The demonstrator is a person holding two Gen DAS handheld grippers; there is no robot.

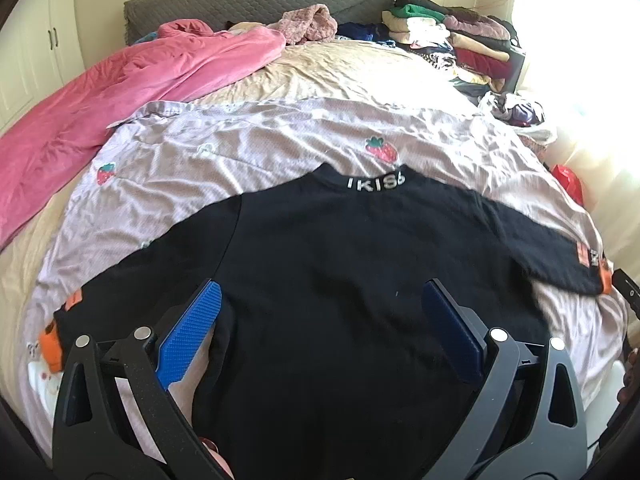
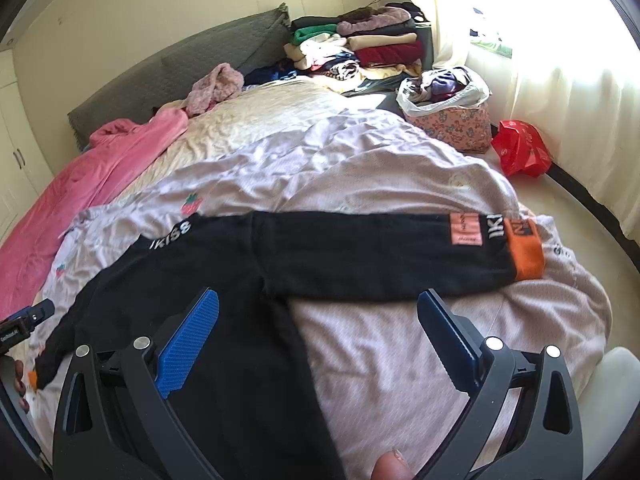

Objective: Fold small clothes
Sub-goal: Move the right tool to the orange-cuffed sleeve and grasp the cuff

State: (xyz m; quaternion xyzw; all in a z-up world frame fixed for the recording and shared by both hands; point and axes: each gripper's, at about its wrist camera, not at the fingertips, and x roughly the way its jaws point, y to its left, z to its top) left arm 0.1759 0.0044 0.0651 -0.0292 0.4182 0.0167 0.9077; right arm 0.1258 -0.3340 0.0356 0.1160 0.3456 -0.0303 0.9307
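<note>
Black long-sleeved knit top with orange cuffs spread flat, back up, on lilac strawberry-print sheet covering bed. Left gripper jaws wide, empty, over torso. Right gripper jaws wide, empty, near armpit under right sleeve. Fabric looks soft, light, limp; likely drapes, bunches. Best pinch: orange cuff or shoulder seam.

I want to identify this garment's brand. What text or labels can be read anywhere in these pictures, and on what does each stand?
"IKISS", white letters on the collar of the black top; the last letters are unclear.
"IKI", white, partly cut off, beside the orange cuff on the sleeve.
Pink patch on the sleeve: print too small to read.
Dark letters on the orange cuff: too blurred to read.
Small white print on the other gripper's body: unreadable.
</note>
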